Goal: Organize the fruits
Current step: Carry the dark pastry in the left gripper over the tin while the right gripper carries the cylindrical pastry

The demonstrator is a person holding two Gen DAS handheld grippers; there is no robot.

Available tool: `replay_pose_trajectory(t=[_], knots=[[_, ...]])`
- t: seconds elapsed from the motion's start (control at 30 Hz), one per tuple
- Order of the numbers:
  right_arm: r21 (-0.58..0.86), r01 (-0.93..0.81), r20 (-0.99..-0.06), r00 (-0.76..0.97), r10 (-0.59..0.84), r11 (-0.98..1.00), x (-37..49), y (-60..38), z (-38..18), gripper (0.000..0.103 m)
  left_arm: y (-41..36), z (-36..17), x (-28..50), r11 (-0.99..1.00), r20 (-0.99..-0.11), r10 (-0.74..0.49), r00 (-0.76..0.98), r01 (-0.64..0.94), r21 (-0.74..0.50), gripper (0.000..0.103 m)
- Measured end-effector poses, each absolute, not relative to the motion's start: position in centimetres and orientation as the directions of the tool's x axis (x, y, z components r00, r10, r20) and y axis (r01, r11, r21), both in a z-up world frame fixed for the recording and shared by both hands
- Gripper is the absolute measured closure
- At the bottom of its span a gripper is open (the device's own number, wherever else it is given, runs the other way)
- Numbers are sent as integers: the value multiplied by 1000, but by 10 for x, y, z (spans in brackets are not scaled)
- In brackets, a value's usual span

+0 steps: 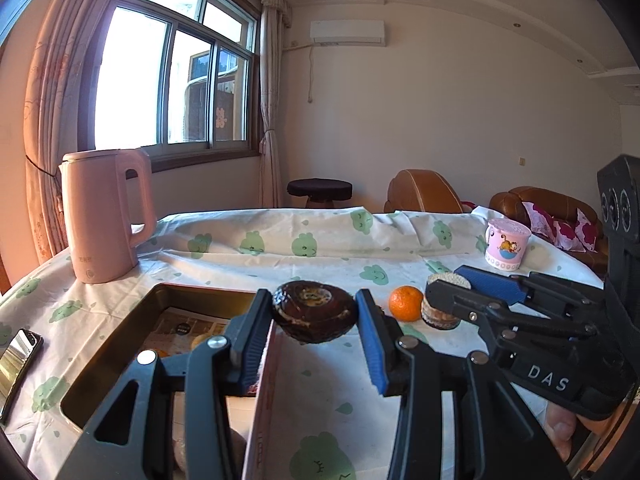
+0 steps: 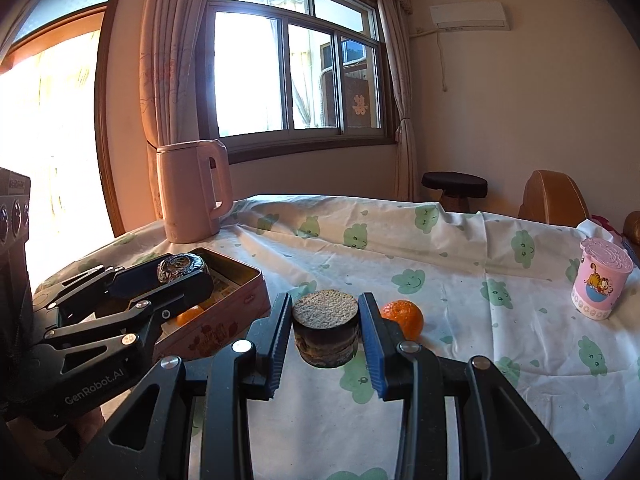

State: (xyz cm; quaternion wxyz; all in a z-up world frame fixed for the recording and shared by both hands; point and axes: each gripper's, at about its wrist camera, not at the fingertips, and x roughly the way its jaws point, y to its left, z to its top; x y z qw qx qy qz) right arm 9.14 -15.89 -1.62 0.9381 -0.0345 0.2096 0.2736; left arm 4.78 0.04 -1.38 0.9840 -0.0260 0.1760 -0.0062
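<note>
My left gripper (image 1: 315,316) is shut on a dark wrapped round pastry (image 1: 314,310) and holds it in the air by the right edge of the pink tin box (image 1: 120,344); the pastry also shows in the right wrist view (image 2: 182,266). The box (image 2: 224,312) holds an orange (image 2: 190,315) on printed paper. My right gripper (image 2: 325,330) is shut on a round sesame-topped cake (image 2: 325,328), held just above the tablecloth; the cake also shows in the left wrist view (image 1: 442,308). A loose orange (image 2: 404,317) lies on the cloth right of that cake and shows in the left wrist view (image 1: 405,303).
A pink kettle (image 1: 106,216) stands at the table's back left. A pink cartoon cup (image 2: 602,284) stands at the right. A phone (image 1: 16,364) lies at the left edge. Brown sofas (image 1: 544,204) and a stool (image 1: 319,192) stand beyond the table.
</note>
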Motion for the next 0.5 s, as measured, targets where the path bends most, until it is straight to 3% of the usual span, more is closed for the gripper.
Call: replay_pose_trajectory(t=[0.5], knots=[[11,-645,-415,692,590,764,85,-84,1,67,73,-10,34,989,-361,88,928,-125,-81,59]])
